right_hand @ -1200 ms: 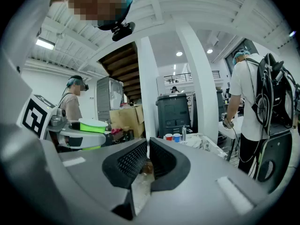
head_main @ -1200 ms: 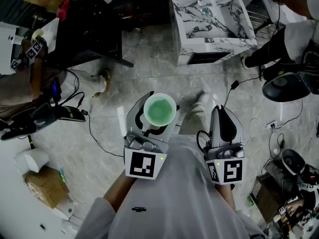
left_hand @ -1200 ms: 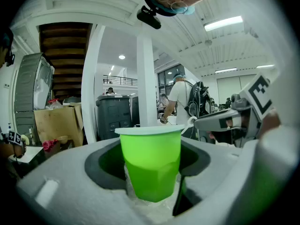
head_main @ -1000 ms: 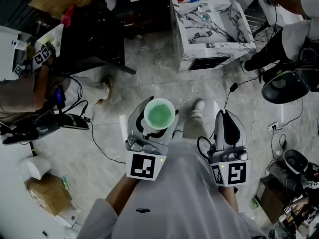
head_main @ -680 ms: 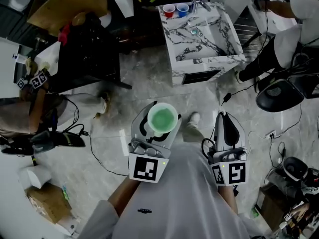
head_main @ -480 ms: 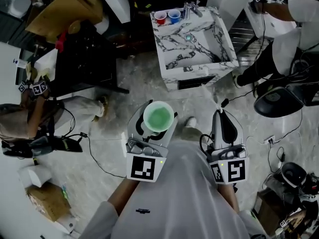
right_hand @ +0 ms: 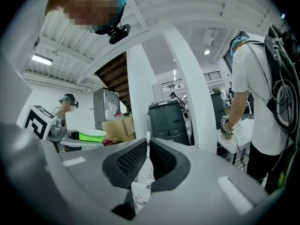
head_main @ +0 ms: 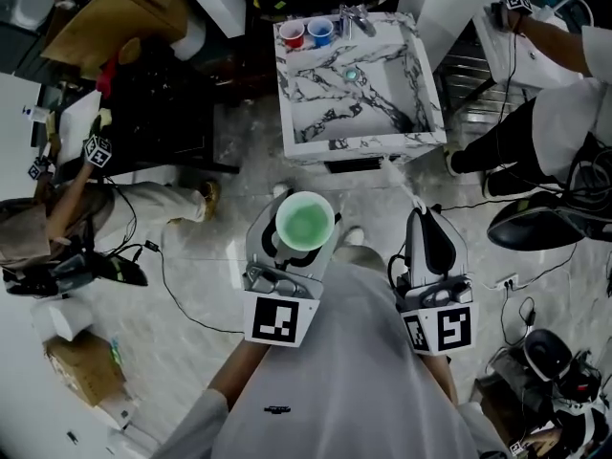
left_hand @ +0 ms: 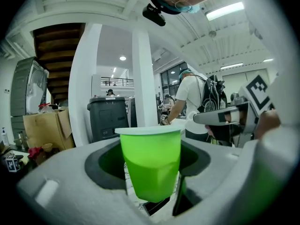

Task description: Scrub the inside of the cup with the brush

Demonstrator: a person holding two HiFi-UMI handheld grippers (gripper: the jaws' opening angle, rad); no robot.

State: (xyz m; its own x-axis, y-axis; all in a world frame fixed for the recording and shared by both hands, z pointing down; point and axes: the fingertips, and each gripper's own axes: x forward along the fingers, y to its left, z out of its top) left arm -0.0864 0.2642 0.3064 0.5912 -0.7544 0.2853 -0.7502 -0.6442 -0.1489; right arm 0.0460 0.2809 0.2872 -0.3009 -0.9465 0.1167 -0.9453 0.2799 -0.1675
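Observation:
A green cup (head_main: 305,223) with a white rim stands upright between the jaws of my left gripper (head_main: 298,244), which is shut on it. In the left gripper view the cup (left_hand: 151,168) fills the gap between the grey jaws of that gripper (left_hand: 152,193). My right gripper (head_main: 426,218) is held level beside it, to the right. Its black ribbed jaws are shut on a thin white brush handle (right_hand: 148,142), at the right gripper's (right_hand: 148,162) centre. The thin white handle (head_main: 400,178) sticks out ahead over the floor. The brush head is not clear.
A marble sink counter (head_main: 411,137) stands ahead, with a red cup (head_main: 294,34), a blue cup (head_main: 320,31) and a faucet (head_main: 356,14) at its back. A seated person (head_main: 57,208) is at left, another person (head_main: 555,113) at right. Cables (head_main: 182,295) cross the floor.
The marble sink counter has come nearer and slid left in the head view as I walk toward it. Both grippers keep the same hold and spacing.

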